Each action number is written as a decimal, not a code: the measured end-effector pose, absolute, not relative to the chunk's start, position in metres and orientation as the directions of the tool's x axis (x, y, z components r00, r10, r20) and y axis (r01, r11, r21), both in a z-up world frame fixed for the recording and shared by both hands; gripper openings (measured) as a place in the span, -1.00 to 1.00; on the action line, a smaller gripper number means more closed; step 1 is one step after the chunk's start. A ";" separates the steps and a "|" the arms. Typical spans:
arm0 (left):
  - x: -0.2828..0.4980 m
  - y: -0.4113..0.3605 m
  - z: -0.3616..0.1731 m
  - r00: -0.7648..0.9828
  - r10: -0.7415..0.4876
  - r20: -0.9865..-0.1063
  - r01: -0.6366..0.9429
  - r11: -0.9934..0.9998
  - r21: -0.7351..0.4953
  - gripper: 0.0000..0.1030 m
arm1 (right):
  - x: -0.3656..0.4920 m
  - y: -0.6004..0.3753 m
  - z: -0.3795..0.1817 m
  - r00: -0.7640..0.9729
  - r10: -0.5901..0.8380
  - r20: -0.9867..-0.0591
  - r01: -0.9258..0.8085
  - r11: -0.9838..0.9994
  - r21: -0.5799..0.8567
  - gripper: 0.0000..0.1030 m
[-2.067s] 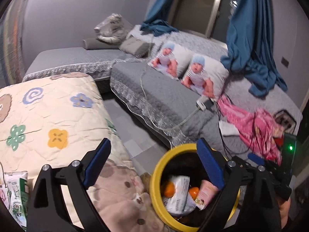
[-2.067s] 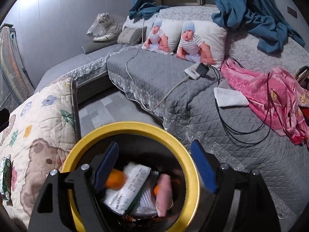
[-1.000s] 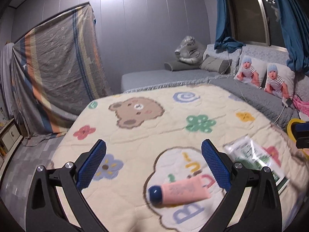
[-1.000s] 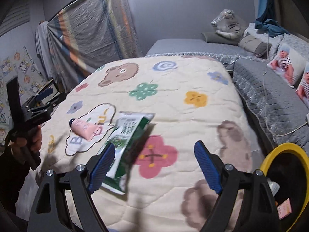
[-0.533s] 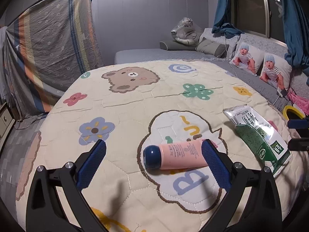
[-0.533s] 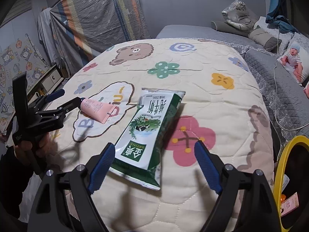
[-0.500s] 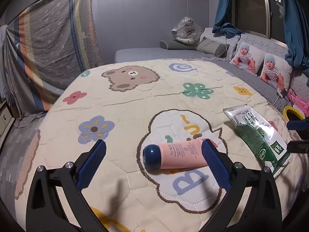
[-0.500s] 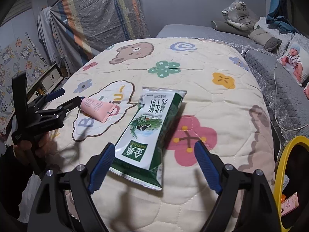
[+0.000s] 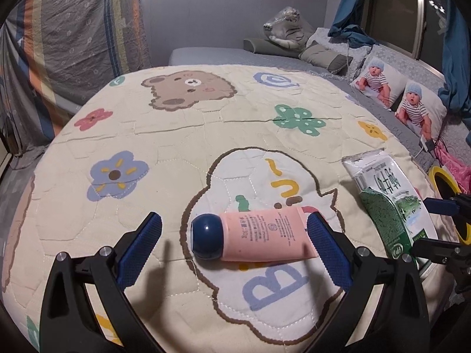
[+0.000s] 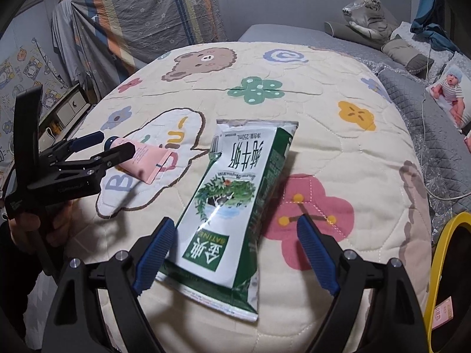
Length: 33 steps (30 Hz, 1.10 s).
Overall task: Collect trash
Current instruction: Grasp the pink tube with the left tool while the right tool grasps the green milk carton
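A pink tube with a dark blue cap (image 9: 265, 235) lies on the cartoon quilt (image 9: 182, 147), over a white cloud patch. My left gripper (image 9: 234, 229) is open and low over the quilt, with the tube between its blue pads; the right pad is close to the tube's crimped end. A green and white milk carton (image 10: 232, 203) lies flat to the right of the tube. My right gripper (image 10: 234, 229) is open and straddles the carton's near end. In the right wrist view the left gripper (image 10: 114, 144) shows at the tube (image 10: 147, 158).
A yellow-rimmed bin (image 10: 441, 250) with trash inside stands off the quilt's right edge. Grey sofas (image 9: 397, 123) with baby-print pillows run behind it. A striped cloth (image 9: 73, 29) hangs at the back left. A person's hand (image 10: 38, 226) holds the left gripper.
Both grippers swung from above the bin to the quilt and sank lower. The left one closed in on the tube, the right one on the carton. Both stayed open.
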<state>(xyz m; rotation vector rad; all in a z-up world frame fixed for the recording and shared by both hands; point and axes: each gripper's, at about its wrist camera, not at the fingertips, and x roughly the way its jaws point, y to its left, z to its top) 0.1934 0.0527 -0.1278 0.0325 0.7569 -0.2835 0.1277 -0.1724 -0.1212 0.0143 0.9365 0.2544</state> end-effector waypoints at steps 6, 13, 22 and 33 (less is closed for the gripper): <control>0.200 0.057 -0.135 0.669 -0.243 -0.703 0.233 0.966 -0.112 0.83 | 0.136 -0.170 -0.124 0.565 0.199 -0.801 -0.210 0.973 0.093 0.68; 0.204 0.056 -0.141 0.654 -0.228 -0.722 0.203 0.971 -0.123 0.83 | 0.149 -0.175 -0.127 0.579 0.151 -0.801 -0.166 0.984 0.066 0.79; 0.214 0.051 -0.144 0.639 -0.210 -0.740 0.178 0.976 -0.124 0.83 | 0.170 -0.179 -0.134 0.568 0.101 -0.817 -0.126 0.991 0.035 0.81; 0.223 0.054 -0.143 0.645 -0.222 -0.732 0.138 0.975 -0.174 0.22 | 0.194 -0.179 -0.141 0.531 0.152 -0.834 -0.165 0.984 0.075 0.08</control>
